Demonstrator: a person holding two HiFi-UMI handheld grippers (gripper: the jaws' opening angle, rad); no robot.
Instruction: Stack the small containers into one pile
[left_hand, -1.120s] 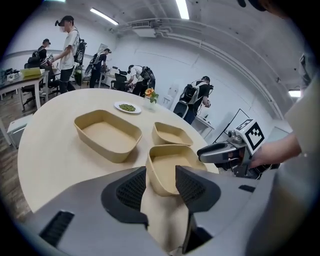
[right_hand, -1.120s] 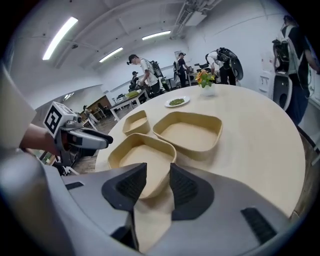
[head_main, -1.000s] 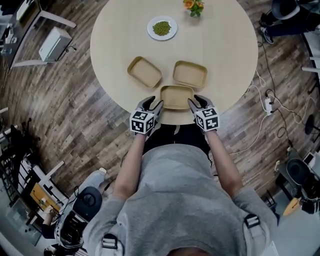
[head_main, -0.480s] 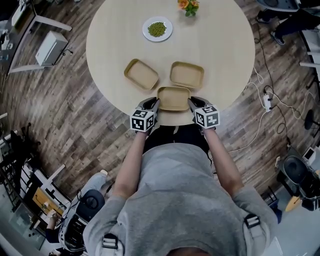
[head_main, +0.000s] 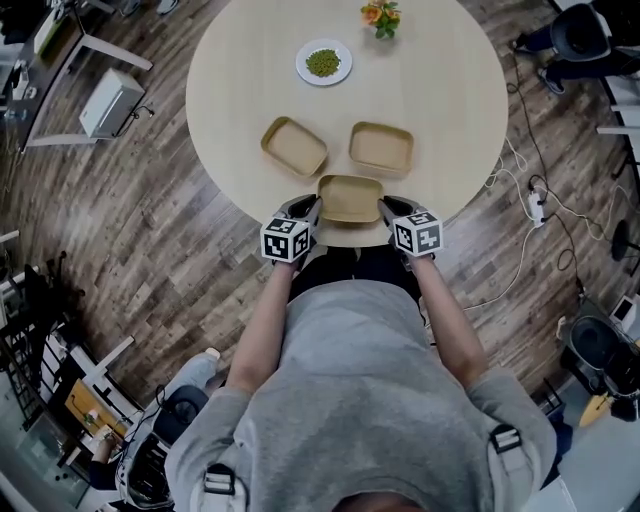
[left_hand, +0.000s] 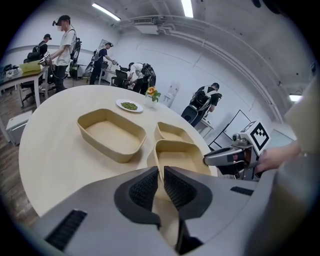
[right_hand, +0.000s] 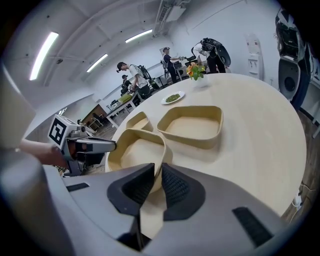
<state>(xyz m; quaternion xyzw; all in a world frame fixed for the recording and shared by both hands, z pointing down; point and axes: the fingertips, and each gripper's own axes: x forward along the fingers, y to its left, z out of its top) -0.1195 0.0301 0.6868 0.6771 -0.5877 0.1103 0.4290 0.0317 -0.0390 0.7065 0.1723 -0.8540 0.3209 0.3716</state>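
Observation:
Three tan containers sit on the round table (head_main: 440, 90). The near container (head_main: 350, 197) lies at the table's front edge between both grippers. My left gripper (head_main: 312, 208) pinches its left wall (left_hand: 159, 170), and my right gripper (head_main: 385, 208) pinches its right wall (right_hand: 159, 167). Both sets of jaws have just been closing and now press on the thin rim. A second container (head_main: 294, 146) lies behind it to the left, and a third container (head_main: 381, 148) behind it to the right. Each gripper shows in the other's view: the right gripper (left_hand: 225, 156), the left gripper (right_hand: 95, 146).
A white plate of green bits (head_main: 324, 62) and a small flower pot (head_main: 384, 14) stand at the table's far side. The table's front edge is just under the grippers. Cables (head_main: 530, 205) lie on the wooden floor at the right. People stand in the background.
Both grippers stood open beside the near container a second ago. They have since closed onto its left and right walls.

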